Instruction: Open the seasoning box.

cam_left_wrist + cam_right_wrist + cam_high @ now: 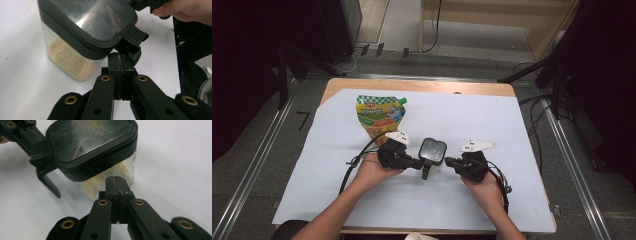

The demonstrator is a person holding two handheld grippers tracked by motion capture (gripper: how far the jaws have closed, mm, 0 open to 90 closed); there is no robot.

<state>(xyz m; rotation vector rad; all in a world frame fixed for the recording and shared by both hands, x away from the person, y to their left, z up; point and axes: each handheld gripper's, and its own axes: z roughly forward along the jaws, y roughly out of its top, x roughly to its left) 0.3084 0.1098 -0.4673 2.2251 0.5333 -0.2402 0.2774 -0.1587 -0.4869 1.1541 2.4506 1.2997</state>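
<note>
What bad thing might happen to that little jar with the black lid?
1. The jar is pressed from both sides by the left gripper and right gripper, both with shut jaws, so it might tip or slide on the white sheet.
2. The left jaws sit at the lid's handle; a push there might pop the lid and spill the tan powder.

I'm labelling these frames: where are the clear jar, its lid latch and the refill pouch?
clear jar (113, 178), right gripper view, transparent side wall.
lid latch (133, 36), left gripper view, black tab.
refill pouch (379, 115), high view, printed front.
</note>
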